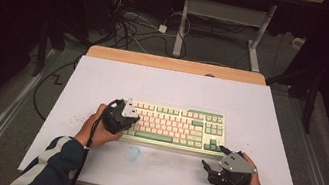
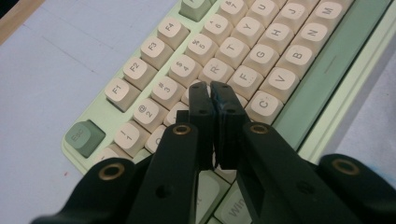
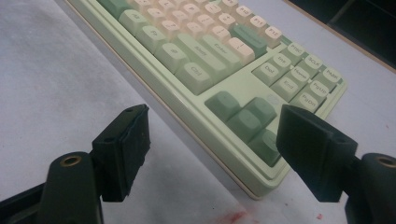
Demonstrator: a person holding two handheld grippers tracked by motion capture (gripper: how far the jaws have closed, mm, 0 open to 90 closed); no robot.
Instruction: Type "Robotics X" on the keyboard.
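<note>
One keyboard [image 1: 174,125] lies on the table, a little toward the near edge and about midway between the left and right edges. Its case is pale green, most keys are cream, and the modifier, arrow and navigation keys are green.

Two grippers are in use, one in each of the person's hands. The left gripper [image 2: 214,93] sits over the keyboard's left end; in the left gripper view its two black jaws are pressed together with nothing between them, tips just above the keys near R, F and C. The right gripper [image 3: 212,135] is beside the keyboard's near right corner, close to the table's near edge; its jaws stand wide apart and hold nothing, with the arrow keys seen between them in the right gripper view.

One small, pale bluish smudge or object [image 1: 133,152] lies on the table between the keyboard and the near edge; what it is cannot be told.

The table [image 1: 104,77] has a white top with faint reddish specks near the left and near right parts, and a bare wooden strip along its far edge. The room is dim: grey floor, tangled cables [image 1: 128,23] behind the table, and one white desk frame [image 1: 226,16] farther back
</note>
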